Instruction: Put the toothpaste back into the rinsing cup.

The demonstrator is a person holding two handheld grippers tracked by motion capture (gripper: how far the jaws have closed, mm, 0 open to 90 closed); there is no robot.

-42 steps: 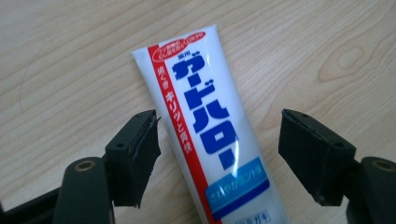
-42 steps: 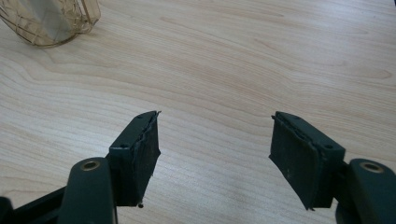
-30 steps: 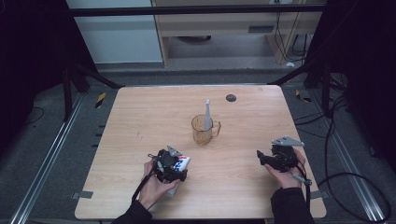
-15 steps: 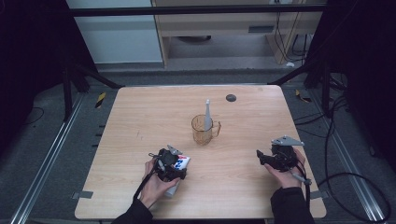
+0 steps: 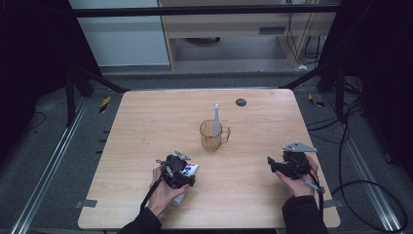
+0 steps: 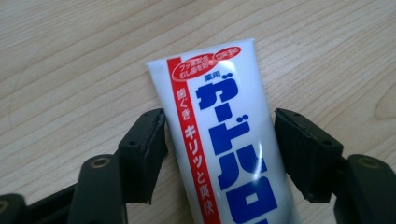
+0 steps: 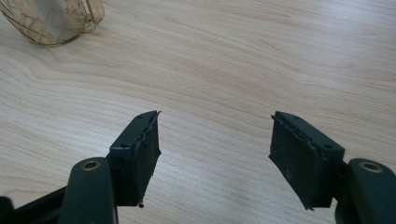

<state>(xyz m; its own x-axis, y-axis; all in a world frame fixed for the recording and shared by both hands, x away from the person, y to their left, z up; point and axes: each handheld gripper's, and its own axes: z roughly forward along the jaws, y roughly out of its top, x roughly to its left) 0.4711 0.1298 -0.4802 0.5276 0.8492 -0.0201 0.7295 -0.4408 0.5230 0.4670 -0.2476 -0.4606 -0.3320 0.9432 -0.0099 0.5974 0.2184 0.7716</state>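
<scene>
A white toothpaste tube [image 6: 224, 140] is straddled by the left gripper [image 6: 219, 135] at the near edge of the pale wooden table [image 5: 146, 122], its jaws lately closing though gaps remain at both pads. The right gripper [image 7: 215, 140] is held wide open and empty over bare wood. Farther off, an amber mug [image 5: 212, 135] is seen mid-table, backed by grey floor and a dark frame.

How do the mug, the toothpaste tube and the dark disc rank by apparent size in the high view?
1. Mug, amber and see-through, clearly the largest.
2. Toothpaste tube; the left gripper hides most of it, so its full size is unsure.
3. Dark disc, smallest, though it lies farthest from the camera.
</scene>
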